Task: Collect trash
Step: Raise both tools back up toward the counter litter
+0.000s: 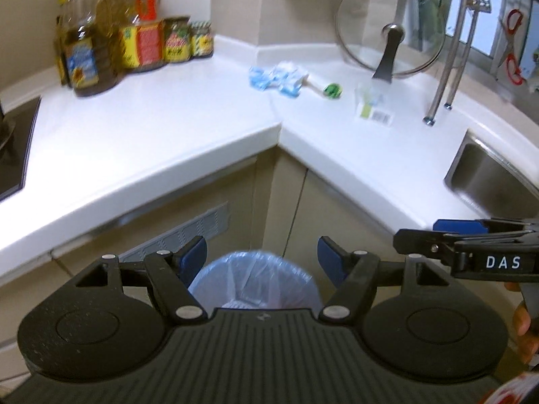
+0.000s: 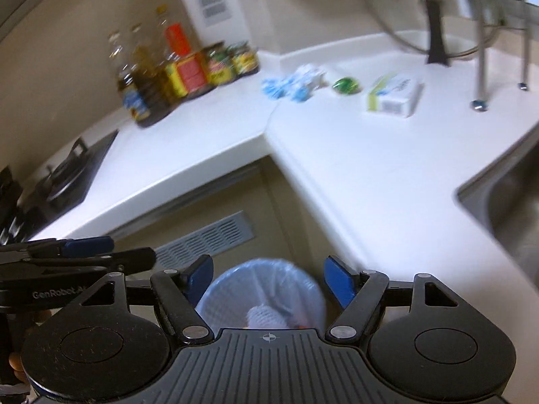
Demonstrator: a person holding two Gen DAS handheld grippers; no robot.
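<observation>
Both grippers hang over a small bin lined with a pale blue bag on the floor in front of the corner cabinet. My left gripper is open and empty. So is my right gripper, which also shows at the right edge of the left wrist view. White and orange scraps lie in the bin. On the white counter lie a crumpled blue-white wrapper, a green crumpled ball and a small white-green box.
Oil bottles and jars stand at the counter's back left, beside a black hob. A glass lid leans at the back right near a metal rack's legs. A steel sink is at the right. A vent grille sits in the cabinet.
</observation>
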